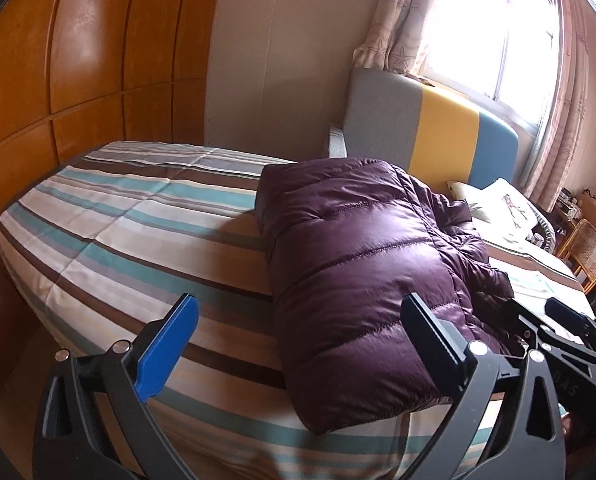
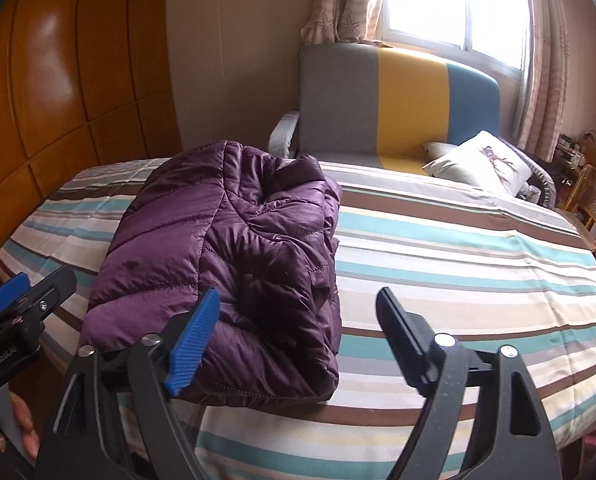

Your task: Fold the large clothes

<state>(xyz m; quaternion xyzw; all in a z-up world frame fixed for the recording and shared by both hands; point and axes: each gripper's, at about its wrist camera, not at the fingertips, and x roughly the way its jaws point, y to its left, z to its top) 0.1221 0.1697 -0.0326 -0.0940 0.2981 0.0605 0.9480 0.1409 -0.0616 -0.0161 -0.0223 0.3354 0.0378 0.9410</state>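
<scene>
Now your dark purple quilted down jacket (image 1: 358, 272) lies in a thick folded bundle on the bed with the striped brown, teal and cream cover (image 1: 130, 232), close to the near edge of the bed. Its long axis runs away from you, from the near edge toward the grey, yellow and blue padded sofa (image 2: 382, 100) under the window.

Your left gripper (image 1: 298, 344) has its jaws wide apart and holds nothing; the bundle lies to the right of its centre line, and the right finger stands in front of the near corner of the jacket. Your right gripper (image 2: 298, 340) is also wide and empty; here the bundle lies to the left, behind its blue left finger.

So the jacket sits between your two grippers, about equally near to both. I judge the folding nearly finished. Any further fold should bring the far end toward you, along this long axis.
</scene>
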